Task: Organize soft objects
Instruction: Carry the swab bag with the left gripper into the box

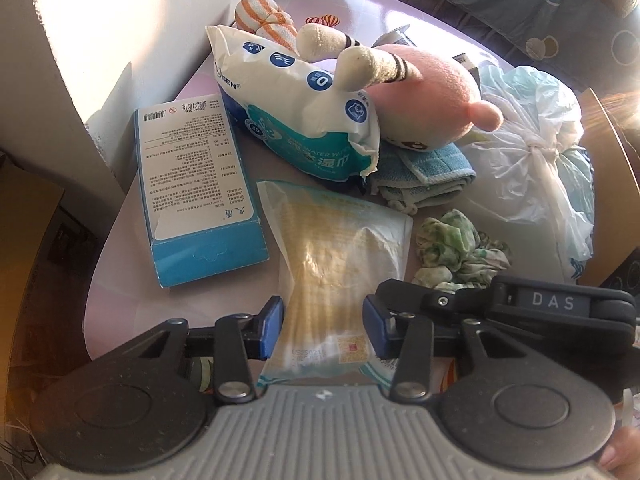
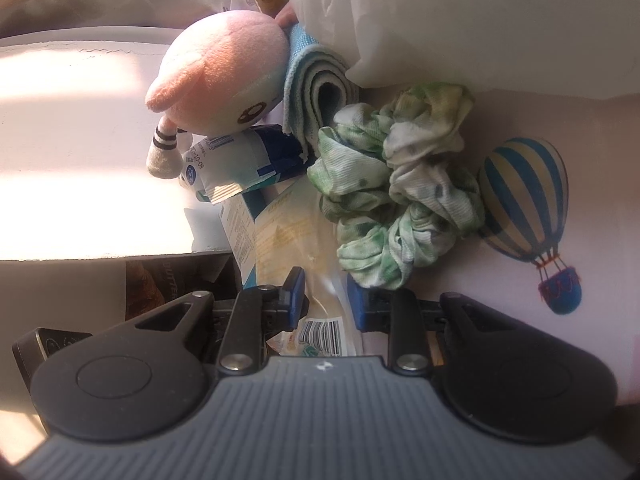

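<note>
Cotton-swab pouch point(image 1: 340, 256) lies flat on the pale balloon-print tabletop point(image 2: 560, 128), nearest of the pile, and both claws are on its near end. Left gripper point(image 1: 324, 326): partly open, blue pads point(image 1: 272, 328) right at the two side edges of the pouch; looks like they pinch it but I can't confirm pressure. Right gripper point(image 2: 326, 300): narrow gap, pouch's barcode end sits between the pads, contact on the film unclear too. Just beside the pouch: blue tissue box point(image 1: 196, 196) on one side, green tie-dye scrunchie point(image 2: 400, 188) on the other, close to the right claw's pad. Behind those: wet-wipes pack point(image 1: 296, 108), folded blue towel point(image 1: 424, 176), pink plush toy point(image 1: 424, 92) resting on both. Farthest: knotted white plastic bag point(image 1: 532, 152) and an orange-striped soft item point(image 1: 264, 20). Judgement: step is lifting or repositioning the pouch two-handed. To do it well, close on the film firmly, not the swabs inside, keep both claws moving together so the slick bag doesn't twist, and lift clear before going sideways so the scrunchie isn't dragged.
</note>
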